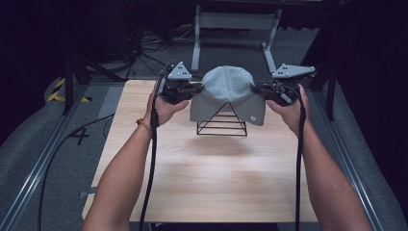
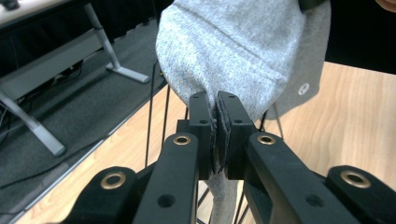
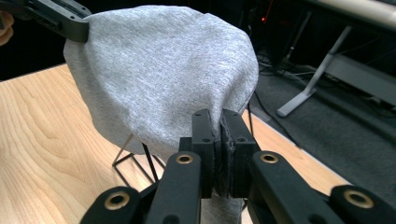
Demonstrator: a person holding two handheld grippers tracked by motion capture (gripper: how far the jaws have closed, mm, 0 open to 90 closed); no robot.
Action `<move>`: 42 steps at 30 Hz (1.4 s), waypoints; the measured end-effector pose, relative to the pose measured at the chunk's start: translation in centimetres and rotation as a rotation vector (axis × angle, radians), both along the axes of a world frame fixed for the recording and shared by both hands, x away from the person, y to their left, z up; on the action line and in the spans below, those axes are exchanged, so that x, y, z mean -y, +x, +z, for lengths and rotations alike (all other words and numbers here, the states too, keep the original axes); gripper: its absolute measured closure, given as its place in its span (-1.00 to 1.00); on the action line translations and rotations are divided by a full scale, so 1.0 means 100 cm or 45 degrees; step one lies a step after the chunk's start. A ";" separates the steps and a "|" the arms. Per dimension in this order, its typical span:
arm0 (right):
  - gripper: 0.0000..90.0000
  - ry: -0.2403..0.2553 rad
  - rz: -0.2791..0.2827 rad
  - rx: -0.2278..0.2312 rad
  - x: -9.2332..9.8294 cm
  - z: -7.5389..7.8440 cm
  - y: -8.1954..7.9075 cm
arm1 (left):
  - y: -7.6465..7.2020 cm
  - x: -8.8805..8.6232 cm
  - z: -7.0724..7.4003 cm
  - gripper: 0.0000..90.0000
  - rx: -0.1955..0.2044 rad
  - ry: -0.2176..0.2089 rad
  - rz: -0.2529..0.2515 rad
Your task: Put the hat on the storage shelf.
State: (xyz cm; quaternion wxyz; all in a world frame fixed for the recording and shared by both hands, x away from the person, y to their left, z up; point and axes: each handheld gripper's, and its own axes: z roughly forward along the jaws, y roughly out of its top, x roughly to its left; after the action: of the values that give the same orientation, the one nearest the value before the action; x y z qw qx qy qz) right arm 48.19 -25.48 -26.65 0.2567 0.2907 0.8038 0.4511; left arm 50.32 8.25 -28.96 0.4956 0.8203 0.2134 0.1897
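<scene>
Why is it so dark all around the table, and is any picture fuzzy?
High view: light falls on the wooden table, the room around stays black, and a soft shadow lies under the wire stand. Left gripper view: the grey hat is sharp; the near black tongs look slightly soft. Right gripper view: likewise, with a dim background.

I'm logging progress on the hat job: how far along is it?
Done: both grippers are clamped on the grey hat, the left gripper and the right gripper on opposite edges. In hand: the hat sits over the black wire stand, spread between them. Left: seating it fully and letting go.
</scene>
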 end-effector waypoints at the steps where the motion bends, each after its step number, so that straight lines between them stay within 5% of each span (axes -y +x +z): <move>1: 0.89 0.004 0.002 -0.005 0.000 -0.003 0.002 | 0.001 0.000 -0.003 0.90 0.000 0.005 0.006; 12: 0.89 0.032 0.014 -0.060 0.003 -0.033 0.008 | 0.002 0.000 -0.029 0.90 0.005 -0.065 0.004; 33: 0.89 -0.015 0.013 -0.143 -0.003 -0.088 0.006 | -0.004 0.011 -0.080 0.90 -0.012 0.071 0.029; 42: 0.89 -0.070 -0.039 -0.177 0.000 -0.109 0.010 | 0.001 0.020 -0.106 0.90 -0.073 0.148 0.041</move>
State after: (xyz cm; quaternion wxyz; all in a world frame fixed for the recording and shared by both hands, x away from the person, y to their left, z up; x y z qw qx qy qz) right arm 49.17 -25.44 -37.55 0.2151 0.3264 0.8272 0.4037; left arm 50.47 6.28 -39.53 0.4375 0.8493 0.2293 0.1864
